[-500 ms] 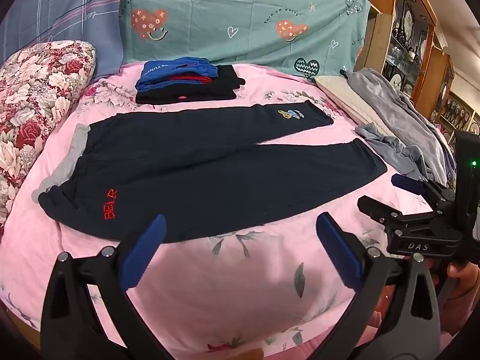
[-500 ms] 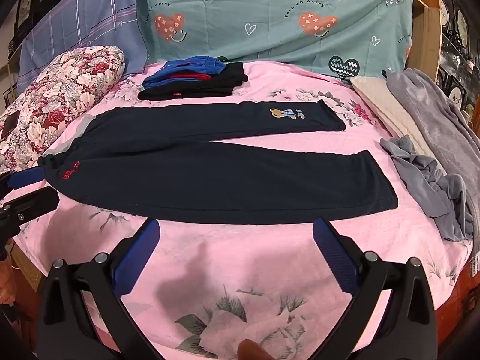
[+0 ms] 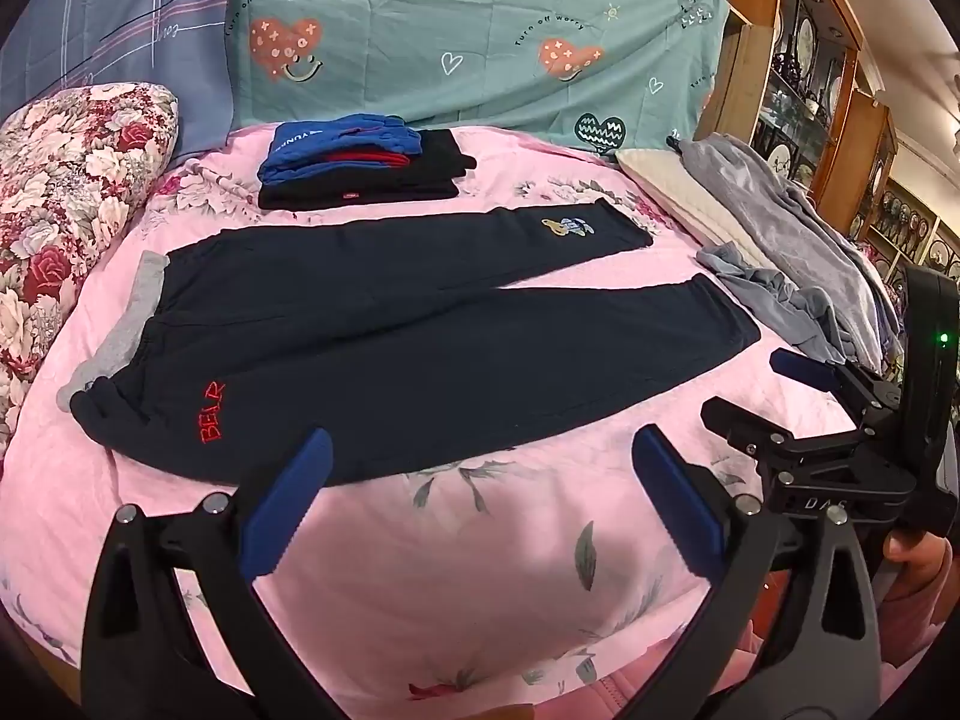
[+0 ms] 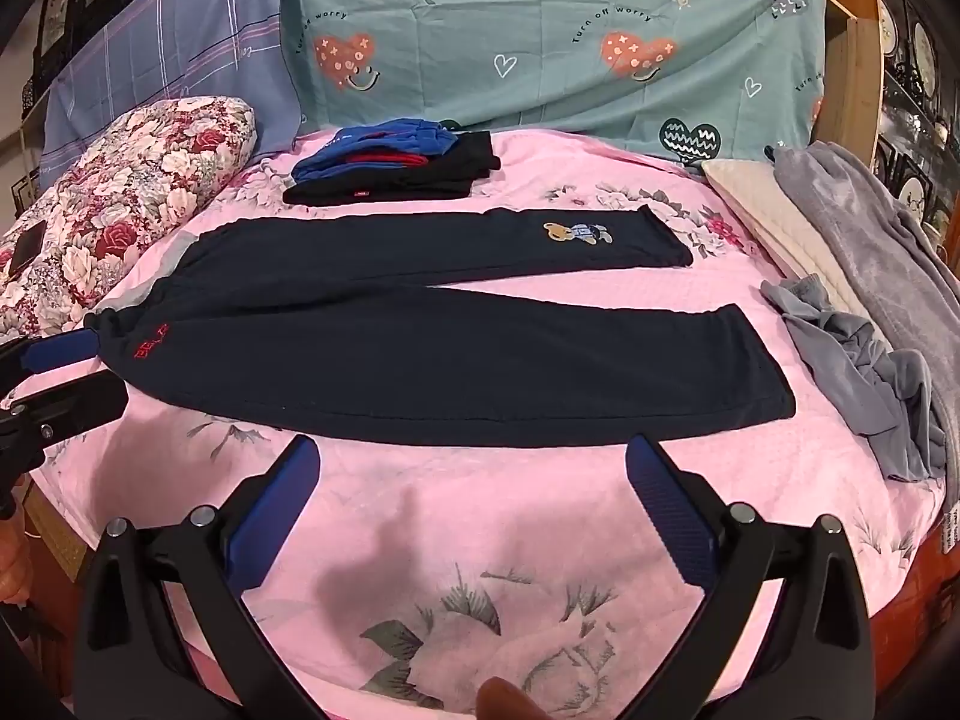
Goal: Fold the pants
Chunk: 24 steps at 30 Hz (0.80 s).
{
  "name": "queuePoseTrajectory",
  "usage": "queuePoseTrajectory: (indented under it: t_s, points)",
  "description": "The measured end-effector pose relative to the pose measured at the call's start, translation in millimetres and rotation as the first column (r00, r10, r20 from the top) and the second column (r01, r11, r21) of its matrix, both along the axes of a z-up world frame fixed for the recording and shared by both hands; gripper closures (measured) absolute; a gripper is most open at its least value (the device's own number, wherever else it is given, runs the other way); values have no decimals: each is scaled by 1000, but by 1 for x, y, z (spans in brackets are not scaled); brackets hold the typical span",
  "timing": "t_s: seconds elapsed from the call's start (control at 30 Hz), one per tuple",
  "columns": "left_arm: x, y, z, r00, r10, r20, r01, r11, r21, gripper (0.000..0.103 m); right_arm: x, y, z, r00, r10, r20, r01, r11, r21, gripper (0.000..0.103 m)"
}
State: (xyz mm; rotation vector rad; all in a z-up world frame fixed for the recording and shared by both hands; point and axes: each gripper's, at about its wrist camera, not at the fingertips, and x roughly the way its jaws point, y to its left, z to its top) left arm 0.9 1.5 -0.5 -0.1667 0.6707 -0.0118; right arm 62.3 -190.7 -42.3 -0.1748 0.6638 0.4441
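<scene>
The left gripper [image 3: 480, 504], black with blue-padded fingers, is held low over the near part of the bed, its jaws spread wide and nothing held between them. The right gripper [image 4: 474, 510] is posed alike further right, jaws likewise wide apart and empty; its blue finger tips are seen from the side at the right edge of the left wrist view, near the ankle end of the near leg. A hand [image 3: 918, 546] is partly seen behind that tool.

The dark navy soft-knit pants [image 4: 420, 348] are laid flat across the pink floral quilted bedspread [image 4: 480, 540], waistband at the left, legs running right and parted into a narrow V. Red stitched lettering is seen by the waistband, and a small bear patch on the far leg. A bare strip of bedspread is left between the near leg's hem and both grippers, and the near edge of the bed lies just below them.

A folded stack of blue, red and black garments [image 4: 396, 168] is set beyond the pants, near but apart. A rumpled grey fleece heap [image 4: 870, 360] is spread along the right side just beside the leg ends, and a red-rose floral pillow [image 3: 66, 192] is propped at the left.
</scene>
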Motion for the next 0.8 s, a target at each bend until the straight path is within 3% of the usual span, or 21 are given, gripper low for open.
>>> queuePoseTrajectory:
  t_s: [0.8]
  points:
    - [1,2,2,1000,-9,-4,9,1000,-18,2,0,8,3,1000,15,-11,-15,1000,-7,1]
